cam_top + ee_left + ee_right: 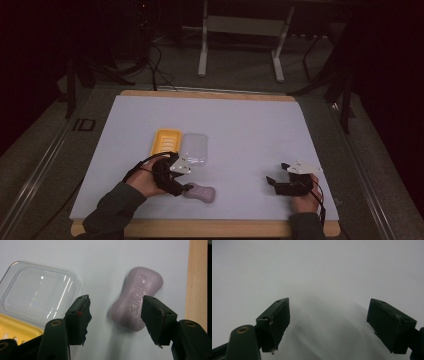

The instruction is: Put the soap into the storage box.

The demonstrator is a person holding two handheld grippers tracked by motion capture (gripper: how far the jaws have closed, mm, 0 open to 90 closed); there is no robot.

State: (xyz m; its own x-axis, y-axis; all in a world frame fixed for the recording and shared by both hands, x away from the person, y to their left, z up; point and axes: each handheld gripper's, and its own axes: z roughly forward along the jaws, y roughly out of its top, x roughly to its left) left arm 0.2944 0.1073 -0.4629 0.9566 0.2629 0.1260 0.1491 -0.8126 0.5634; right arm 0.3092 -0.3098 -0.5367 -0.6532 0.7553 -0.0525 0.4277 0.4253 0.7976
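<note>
White mat (240,125) covers most of the wooden table (210,228), w/ wood edge showing at 12 and 6 o'clock. Beyond the table at 12 o'clock, a white metal stand (240,30) sits on dark carpet, w/ black cables (157,65) trailing on the floor at approx. 11 o'clock. A dark frame leg (345,100) stands at 2 o'clock; surroundings too dim to tell more.

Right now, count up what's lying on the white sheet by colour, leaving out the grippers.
Yellow: 1, the soap tray
Clear: 1, the lid
Lilac: 1, the soap bar
Total: 3
</note>
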